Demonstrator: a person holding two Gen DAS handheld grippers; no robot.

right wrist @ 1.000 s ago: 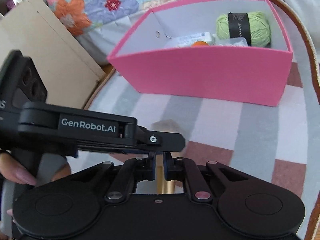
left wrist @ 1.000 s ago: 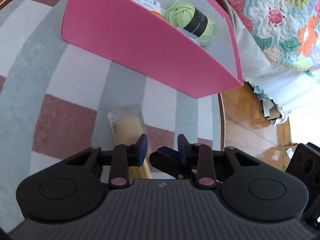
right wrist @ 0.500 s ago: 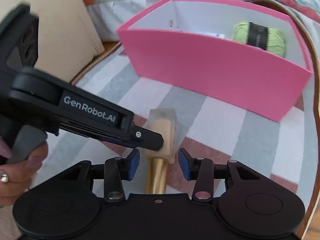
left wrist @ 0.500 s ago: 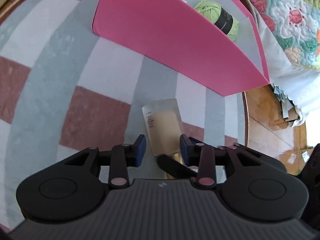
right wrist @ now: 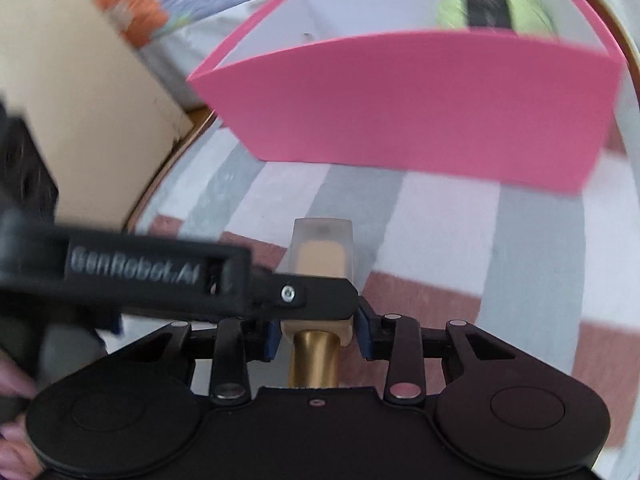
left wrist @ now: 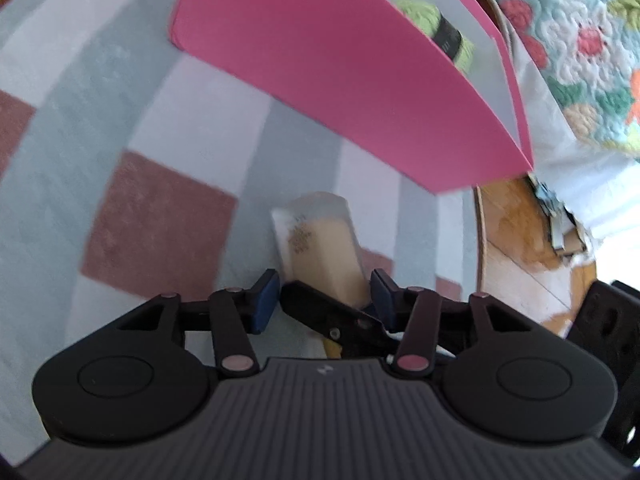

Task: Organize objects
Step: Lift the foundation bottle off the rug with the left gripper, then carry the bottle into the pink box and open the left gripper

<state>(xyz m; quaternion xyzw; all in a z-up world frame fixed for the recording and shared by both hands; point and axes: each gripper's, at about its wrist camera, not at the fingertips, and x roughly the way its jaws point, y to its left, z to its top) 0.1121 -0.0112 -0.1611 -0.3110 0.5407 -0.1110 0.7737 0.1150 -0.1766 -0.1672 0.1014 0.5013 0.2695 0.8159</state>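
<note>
Now | right gripper [right wrist: 316, 338] jaws just narrowed, pads clasping the cosmetic bottle [right wrist: 322, 256] at its shoulder above the gold cap [right wrist: 314, 360] | left gripper [left wrist: 324, 298] just widened, pads off the bottle: handover looks done | bottle above checked rug [left wrist: 160, 216] | pink box [right wrist: 400, 104] near, ahead, open top clear.

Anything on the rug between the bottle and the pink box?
Nothing visible. The strip of rug between the bottle and the pink box is bare in both views. Only the box's own near wall would need clearing. Green yarn already lies inside.
</note>
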